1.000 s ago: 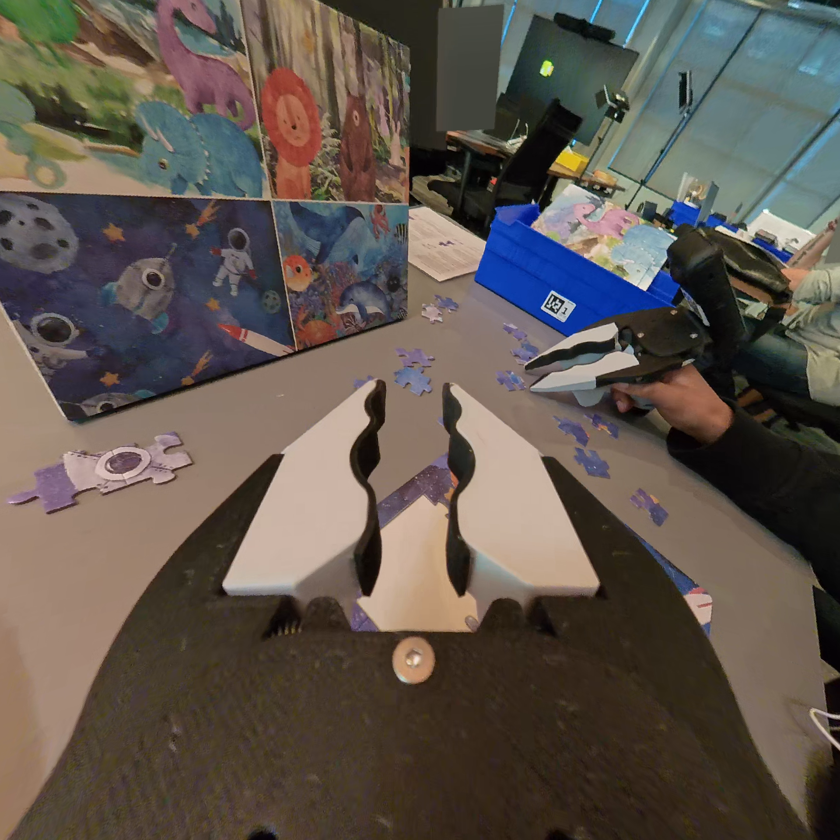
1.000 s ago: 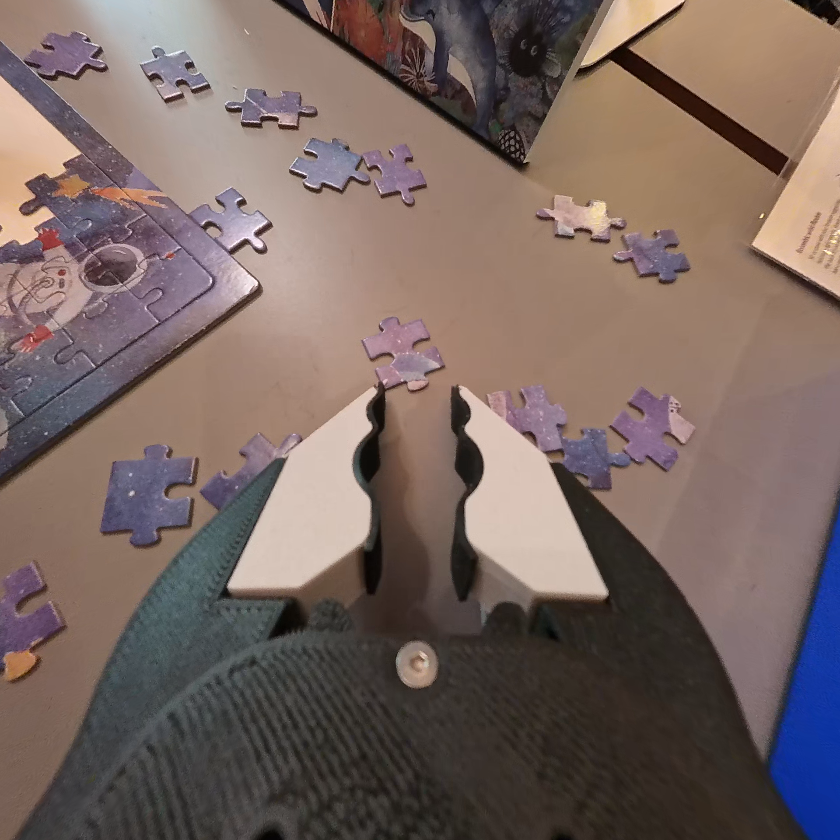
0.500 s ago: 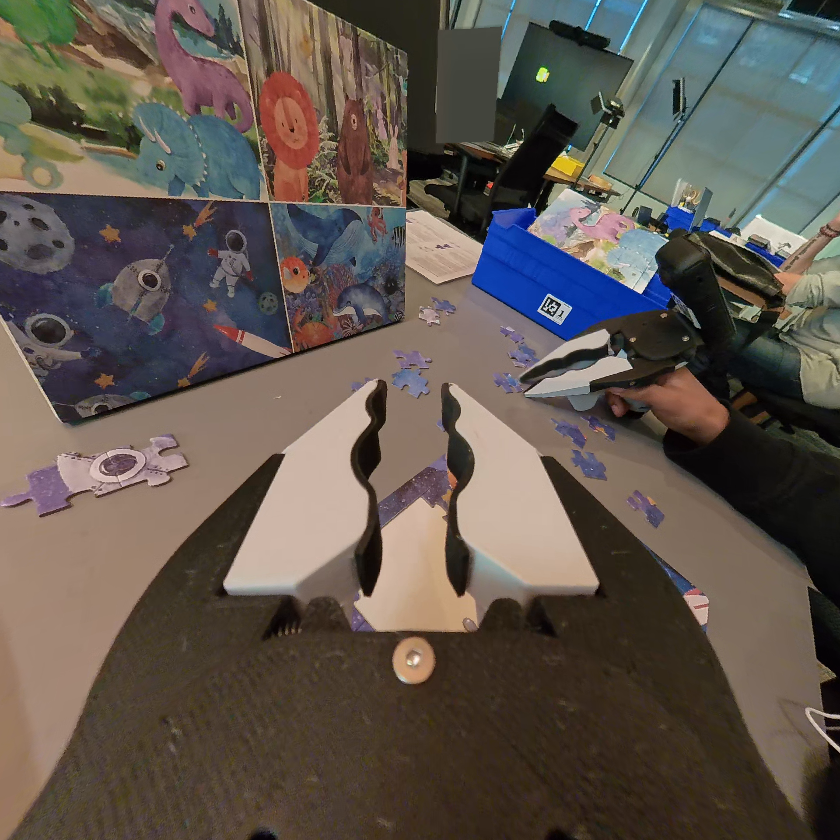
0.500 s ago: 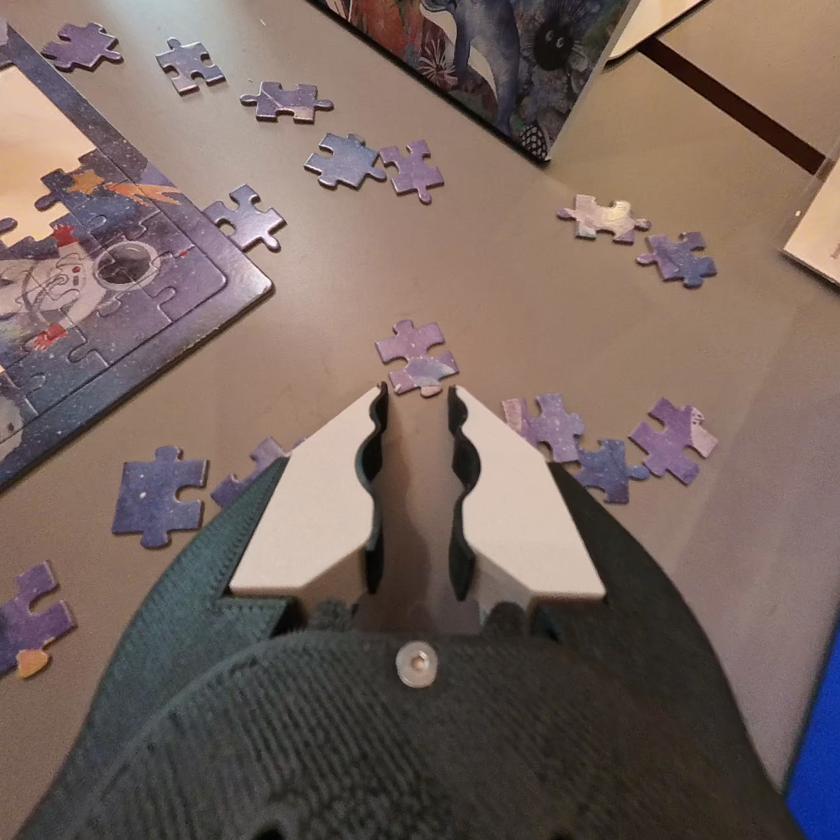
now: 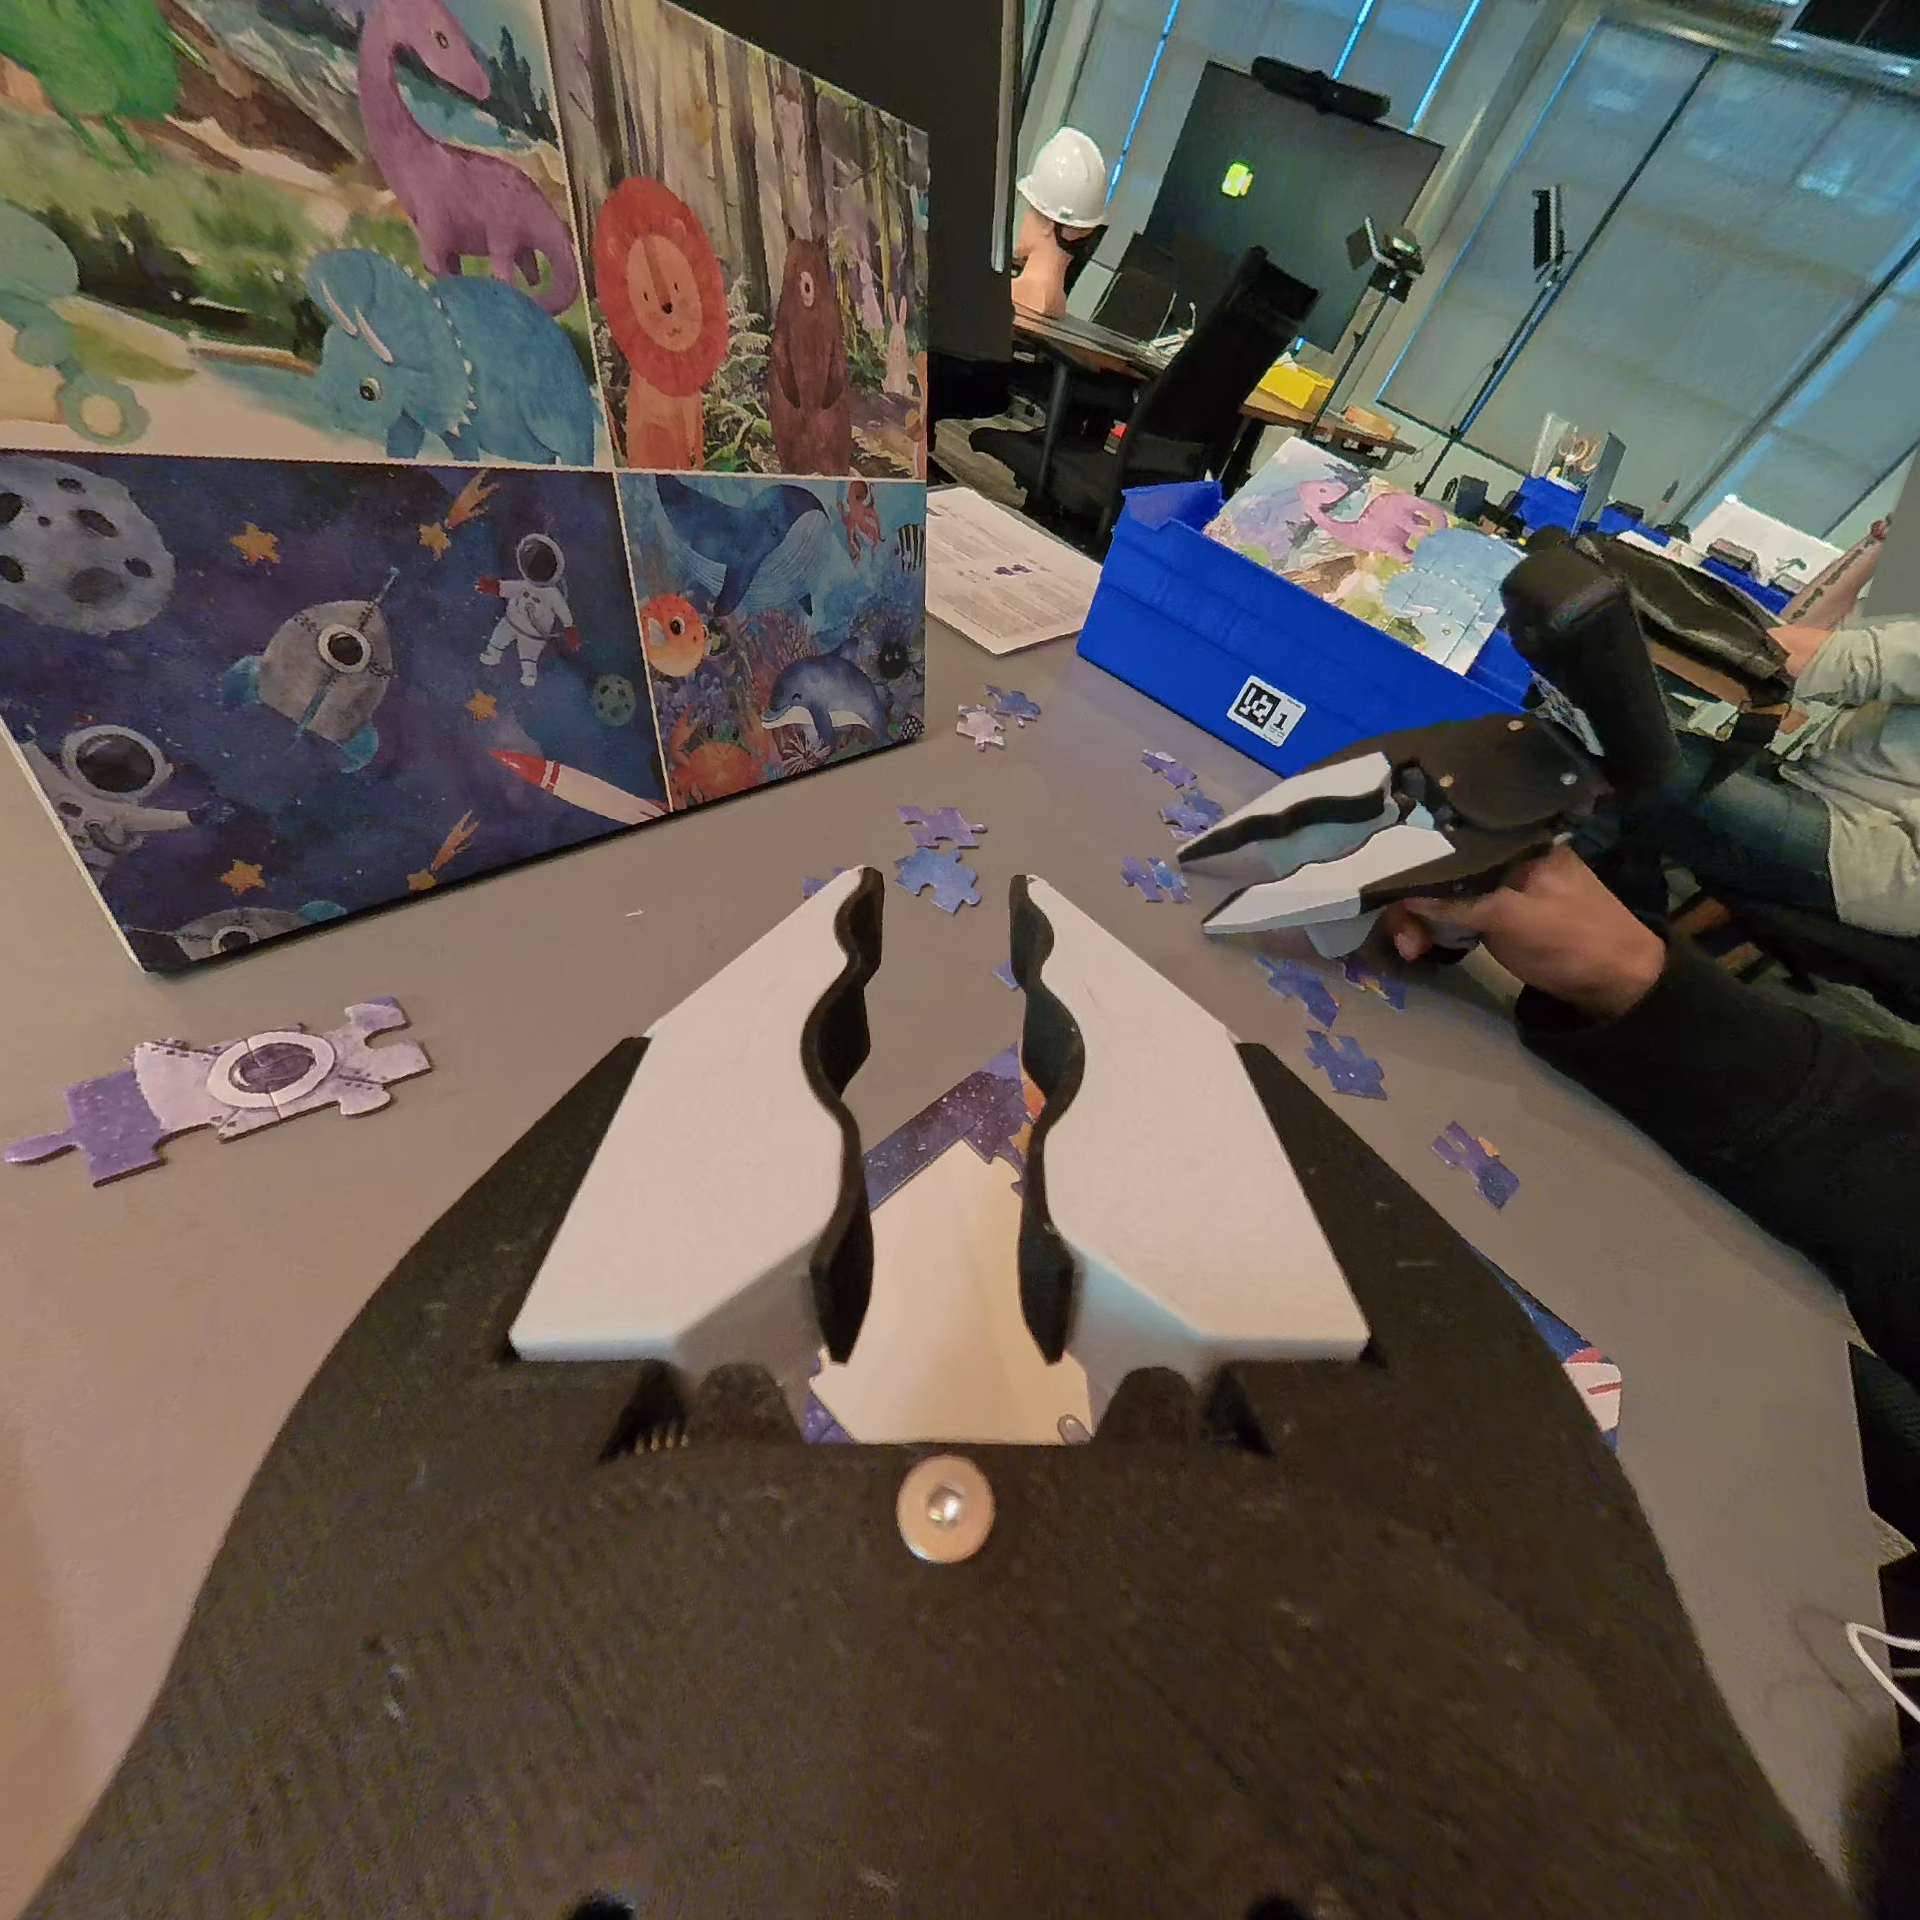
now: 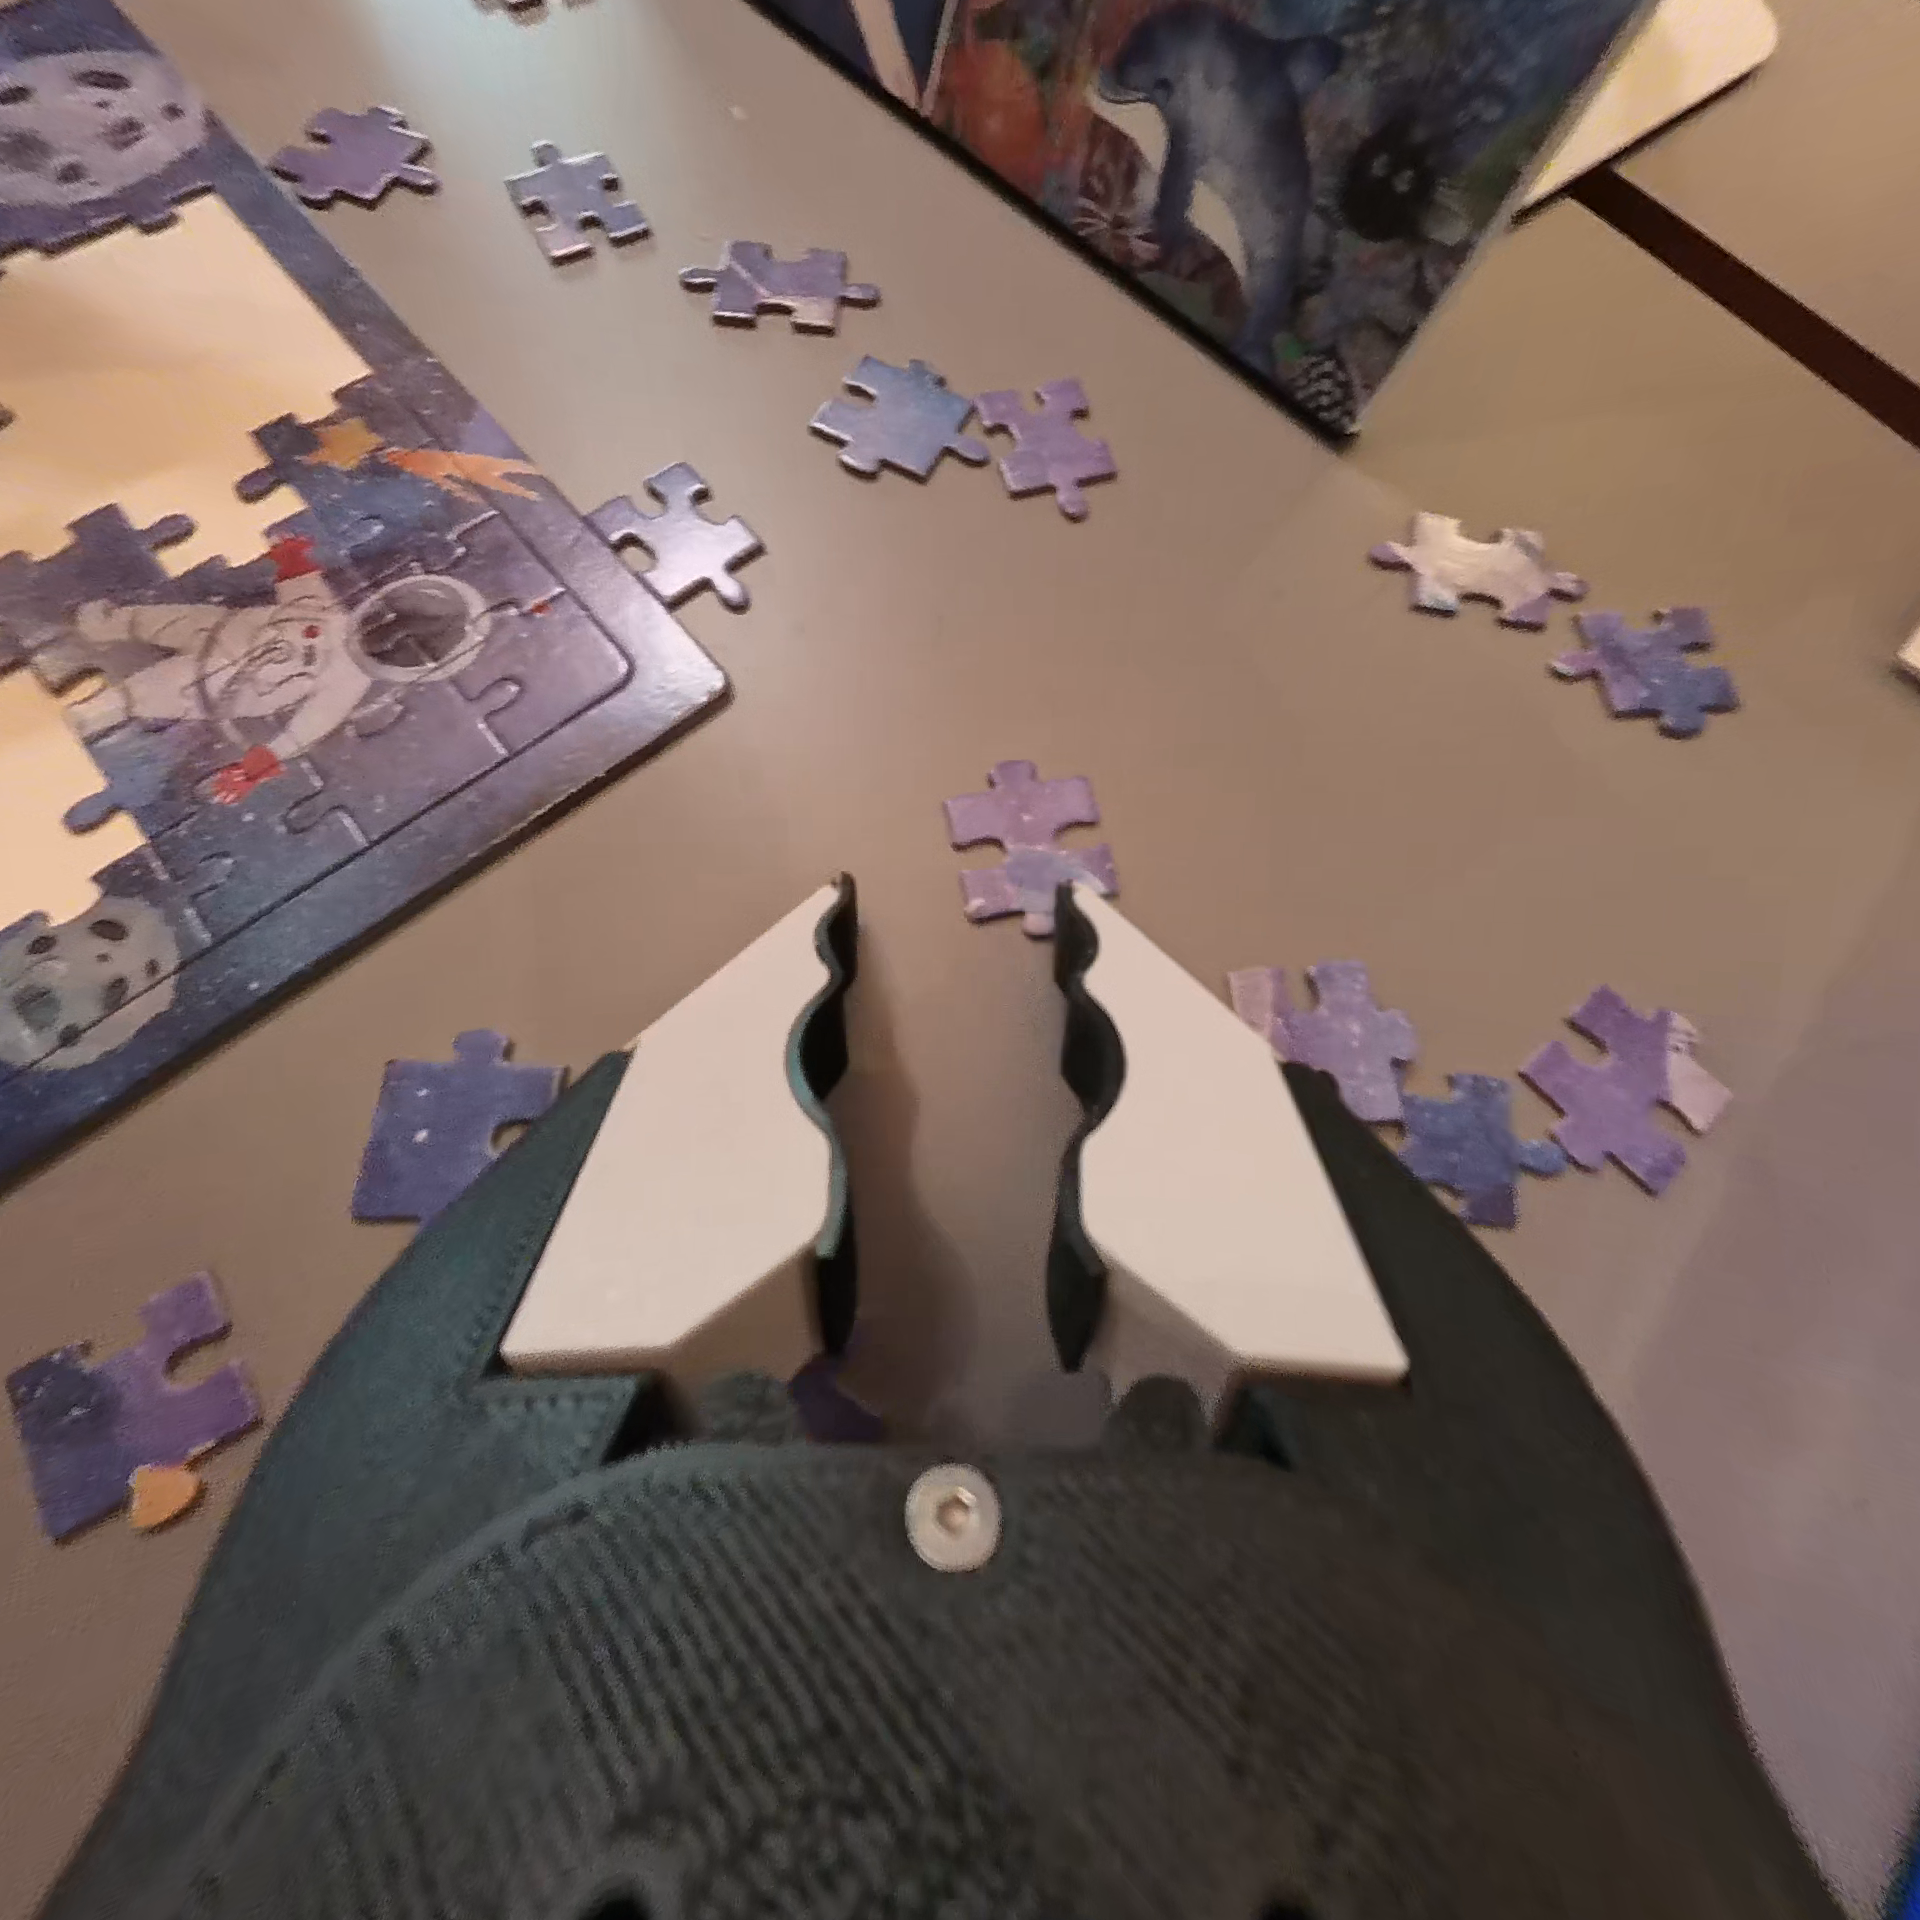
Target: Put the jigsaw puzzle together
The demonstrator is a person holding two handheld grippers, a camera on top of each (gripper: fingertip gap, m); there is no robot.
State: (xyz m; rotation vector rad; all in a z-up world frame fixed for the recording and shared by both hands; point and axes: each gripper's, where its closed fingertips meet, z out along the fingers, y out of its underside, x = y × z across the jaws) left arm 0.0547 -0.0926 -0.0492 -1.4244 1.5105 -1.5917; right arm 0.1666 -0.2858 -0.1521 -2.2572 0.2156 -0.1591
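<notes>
On the grey tabletop (image 5: 312, 1351) I count one tall picture box (image 5: 447, 468) of four panels, standing beyond my left gripper. One blue bin (image 5: 1226, 634) sits to its right, holding a dinosaur puzzle sheet (image 5: 1382, 540) that leans on its far wall; only my left view shows the bin whole. One puzzle board (image 6: 312, 644) lies flat and partly filled, an astronaut done at its near corner. My right view shows it plainly, while my left view catches only strips of it under the fingers. My left gripper (image 5: 945, 883) hangs above that board, fingers a modest way apart with nothing between them. My right gripper (image 6: 951, 894) has its fingers parted wider, bare too, its right tip just over a pale purple piece (image 6: 1029, 847). I count about a dozen loose pieces (image 6: 904, 416) in the right view. Only the left view shows one joined rocket strip (image 5: 239, 1081) lying by itself.
</notes>
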